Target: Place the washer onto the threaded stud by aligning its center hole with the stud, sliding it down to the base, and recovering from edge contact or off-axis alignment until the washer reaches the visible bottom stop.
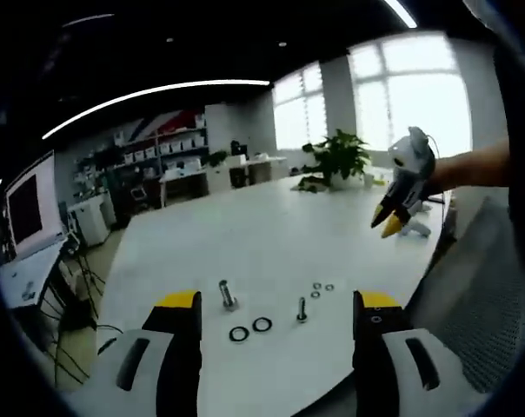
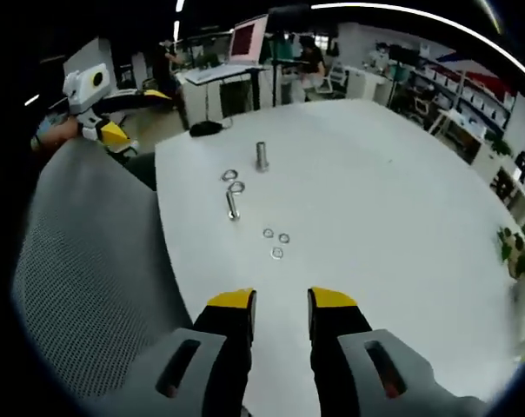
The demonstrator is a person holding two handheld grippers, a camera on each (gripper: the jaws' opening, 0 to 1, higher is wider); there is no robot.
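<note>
white table (image 1: 245, 234) holds tiny blurred washers (image 2: 276, 242); both hand-held grippers empty, left wide, right narrow.

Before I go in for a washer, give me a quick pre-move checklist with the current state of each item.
1. Left hand-held gripper open and empty: ok.
2. Right hand-held gripper empty, jaws narrowly apart: ok.
3. Large stud standing upright on the white table: ok.
4. Small stud upright: ok.
5. Two large washers lying flat and apart from the studs: ok.
6. Which of the three small washers fits which stud: cannot tell.
</note>
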